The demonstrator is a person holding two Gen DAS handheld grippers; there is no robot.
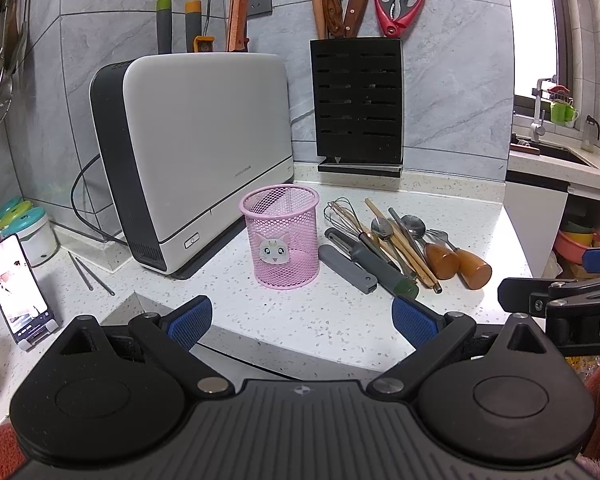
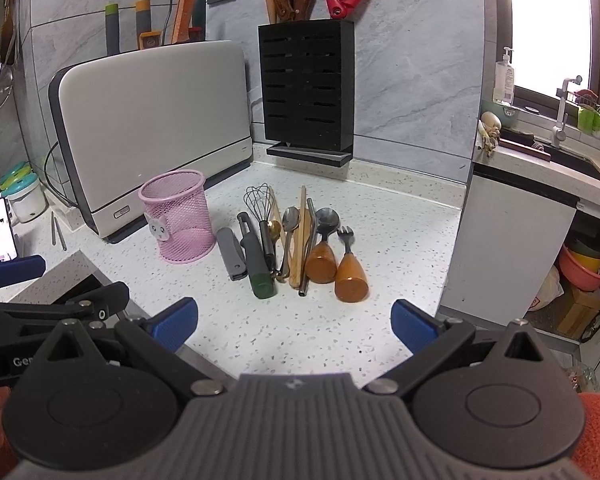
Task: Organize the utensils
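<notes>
Both grippers hovered wide and empty over the counter, short of the utensils.

In the left wrist view the left gripper (image 1: 302,318) sat at the bottom centre, its blue pads spread far apart with nothing between them; the right gripper (image 2: 294,322) stood the same way in its own view. The utensils (image 1: 396,248) lay bunched on the speckled counter (image 1: 340,320) at centre right of the left view: a whisk (image 1: 346,214), a peeler (image 1: 346,268), spoons, chopsticks and two pieces with fat wooden handles (image 1: 458,262). The pink mesh cup (image 1: 282,236) stood upright and empty just left of them, at frame centre. Behind, a white appliance (image 1: 204,152) filled the upper left, and a black knife block (image 1: 358,104) stood at the upper centre against the wall.
</notes>
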